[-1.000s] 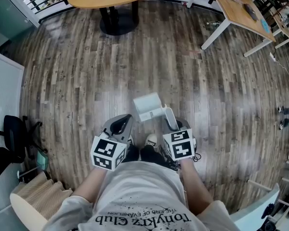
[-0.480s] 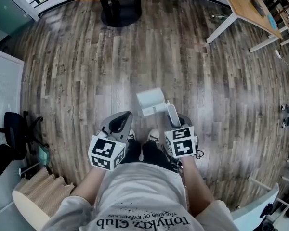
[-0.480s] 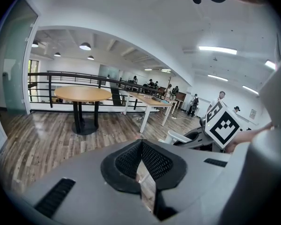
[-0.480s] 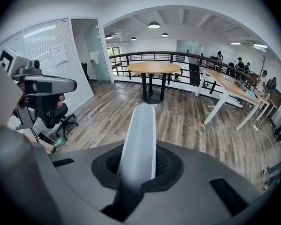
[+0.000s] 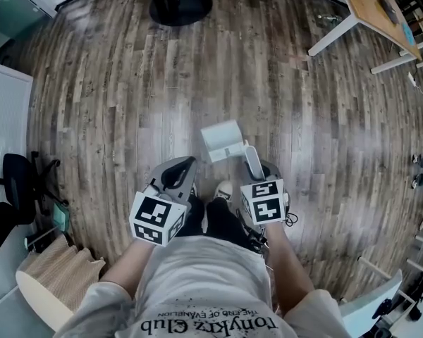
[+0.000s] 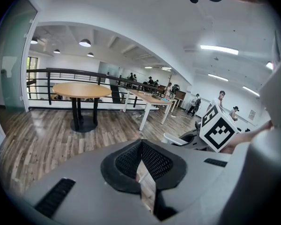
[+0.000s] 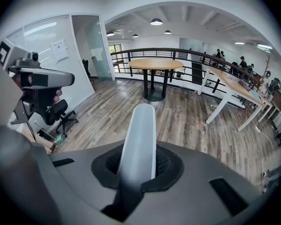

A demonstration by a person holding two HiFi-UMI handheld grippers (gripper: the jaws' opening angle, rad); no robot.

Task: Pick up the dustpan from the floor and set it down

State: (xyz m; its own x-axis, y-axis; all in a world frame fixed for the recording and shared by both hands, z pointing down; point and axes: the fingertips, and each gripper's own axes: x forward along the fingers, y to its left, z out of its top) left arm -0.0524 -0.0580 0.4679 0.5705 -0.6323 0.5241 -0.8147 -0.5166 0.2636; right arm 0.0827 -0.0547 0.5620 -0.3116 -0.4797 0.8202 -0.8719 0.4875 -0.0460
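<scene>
Pale T-shirt (image 5: 204,280) — black lettering (image 5: 218,322), grey hand-held grippers (image 5: 188,165) (image 5: 257,175), black-and-white marker cubes (image 5: 157,219) (image 5: 263,201)

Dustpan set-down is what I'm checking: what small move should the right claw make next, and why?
Probably lower the right claw straight down until the dustpan meets the wood floor, and only then open it. The claw is shut on the handle, and the dustpan seems to hang clear of the floor ahead of the person's shoes, so letting go now would drop it.

Dustpan (image 5: 222,141) juts forward from right tongs (image 5: 257,173); left tongs (image 5: 178,176) alongside.
</scene>
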